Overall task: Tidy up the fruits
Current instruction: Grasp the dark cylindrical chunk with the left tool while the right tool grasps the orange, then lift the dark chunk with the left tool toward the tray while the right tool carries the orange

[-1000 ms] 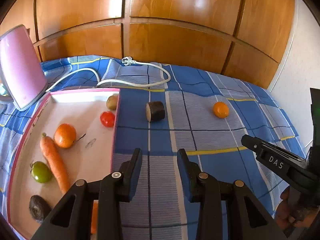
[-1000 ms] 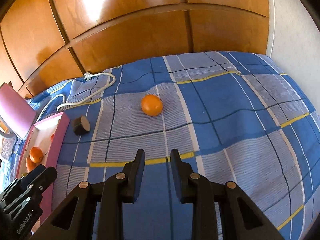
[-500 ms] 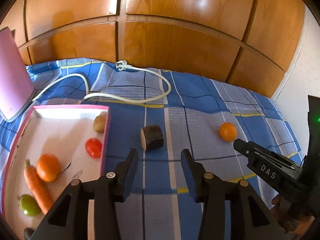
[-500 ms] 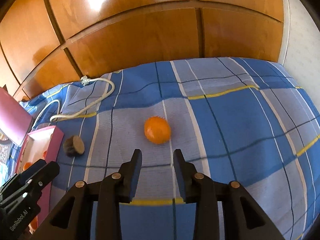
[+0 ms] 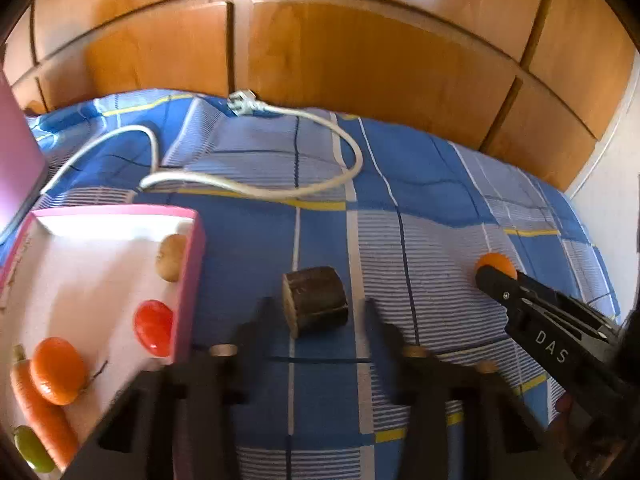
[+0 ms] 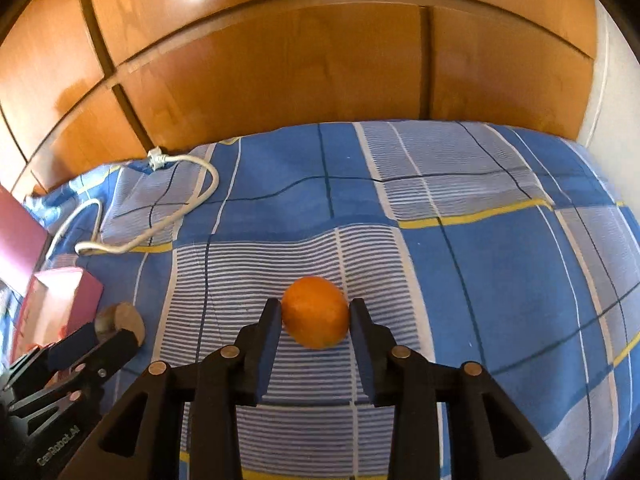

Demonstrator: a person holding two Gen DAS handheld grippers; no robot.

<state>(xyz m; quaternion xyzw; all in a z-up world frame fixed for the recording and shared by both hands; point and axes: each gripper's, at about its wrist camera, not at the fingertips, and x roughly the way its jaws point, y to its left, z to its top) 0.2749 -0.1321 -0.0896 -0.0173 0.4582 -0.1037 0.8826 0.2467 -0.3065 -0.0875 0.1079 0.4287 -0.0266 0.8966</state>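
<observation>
Both grippers have moved forward over the checked blanket [image 6: 500, 280]. The right gripper [image 6: 315, 320], open, is now straddling the orange [image 6: 315, 312]; the left gripper [image 5: 316, 320], open, is bracketing a dark cut piece [image 5: 316, 306] beside the pink tray [image 5: 192, 264]. Both look ready to be grasped.

An orange [image 6: 316, 312] lies on a blue checked bedspread [image 6: 500, 264], well apart from a pink-rimmed box [image 5: 188, 264]. Between the two lies a dark, stubby cylinder of produce [image 5: 316, 304] on its side, its pale cut end turned toward the box. Inside the box lie a second orange [image 5: 58, 372], a carrot [image 5: 40, 412], a red tomato [image 5: 154, 326], a small potato [image 5: 170, 256] against the wall and a green fruit [image 5: 32, 450].
</observation>
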